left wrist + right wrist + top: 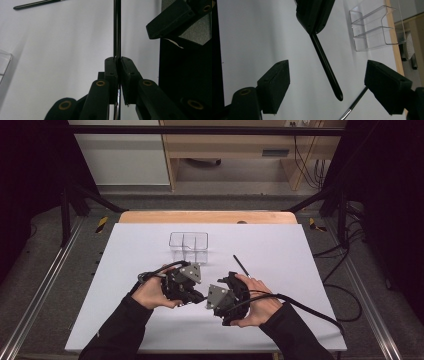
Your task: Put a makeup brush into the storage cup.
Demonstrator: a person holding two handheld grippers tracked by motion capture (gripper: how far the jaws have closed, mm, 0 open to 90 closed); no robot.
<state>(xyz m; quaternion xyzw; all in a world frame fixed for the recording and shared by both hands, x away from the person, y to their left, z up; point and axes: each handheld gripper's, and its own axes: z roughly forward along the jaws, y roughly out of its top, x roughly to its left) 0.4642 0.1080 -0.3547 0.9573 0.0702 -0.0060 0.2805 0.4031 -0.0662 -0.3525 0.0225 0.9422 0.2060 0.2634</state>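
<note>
Two grippers meet over the white table; the left gripper has its jaws clamped tight on one thin black pen, which juts out past the pads toward the right gripper; in the right gripper view that pen hangs between the right gripper's two jaws, which stand wide apart with neither pad touching it; a second black pen lies on the table just beyond the right hand; one clear divided container stands farther back, near the table's middle; two pens, one container.
</note>
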